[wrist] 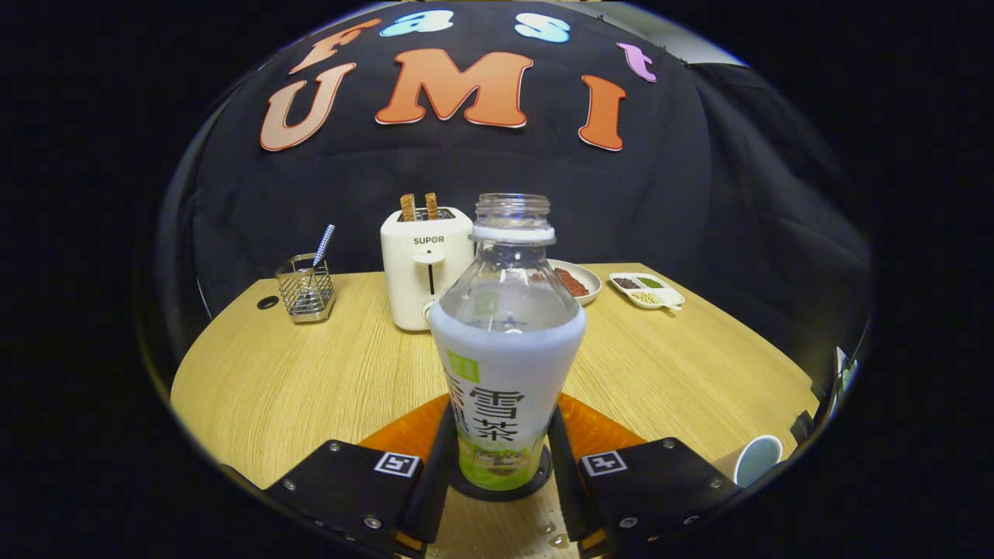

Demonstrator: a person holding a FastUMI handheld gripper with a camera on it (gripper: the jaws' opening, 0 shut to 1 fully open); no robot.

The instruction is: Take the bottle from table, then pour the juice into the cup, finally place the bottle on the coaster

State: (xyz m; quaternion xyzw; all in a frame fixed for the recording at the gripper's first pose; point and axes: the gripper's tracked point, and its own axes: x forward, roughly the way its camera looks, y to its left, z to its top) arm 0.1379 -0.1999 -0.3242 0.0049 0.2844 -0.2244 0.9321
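Standing upright between the two fingers of the gripper (501,466), the bottle (505,341) has no cap and holds a pale milky drink up to its shoulder. Its base sits on a dark round coaster (536,483), which lies on an orange mat (602,431) near the front edge of the table (311,388). The fingers (437,458) flank the lower label on both sides, close against it; whether they press on it or stand a hair apart, I cannot tell. A few water drops (553,534) lie on the wood just in front of the coaster.

A cup (757,460), white outside and pale blue inside, stands at the table's front right edge, well apart from the bottle. Along the back edge: a wire holder (307,289) with a checked-handled utensil at the left, a white toaster (423,268) with two slices up, a plate (581,281) of reddish food partly behind the bottle, and a divided dish (647,290) of grains at the right.
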